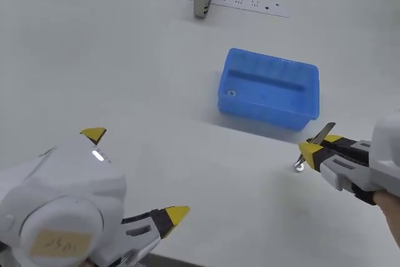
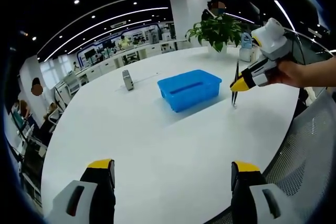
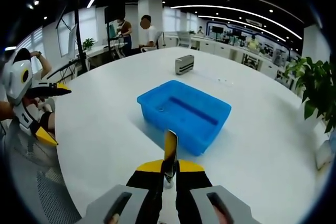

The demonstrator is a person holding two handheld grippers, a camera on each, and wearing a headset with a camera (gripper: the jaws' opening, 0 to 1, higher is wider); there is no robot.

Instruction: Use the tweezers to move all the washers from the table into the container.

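While pinching tweezers (image 3: 169, 150) in right gripper (image 1: 310, 149), tips at washer (image 1: 299, 167) on bench (image 1: 125, 60) near container (image 1: 269, 114), left gripper (image 1: 135, 174) spread: risks flicking washer away or dropping it short through off-centre squeeze.

Tiny speck (image 1: 231, 94) in blue container (image 1: 269, 109), indistinct.

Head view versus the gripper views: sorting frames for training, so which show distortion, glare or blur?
Head view: even light, straight lines, soft shadow under the blue container. Left gripper view: fisheye strongly bows the table edge; no glare. Right gripper view: same bowing; the tweezers near the lens look soft.
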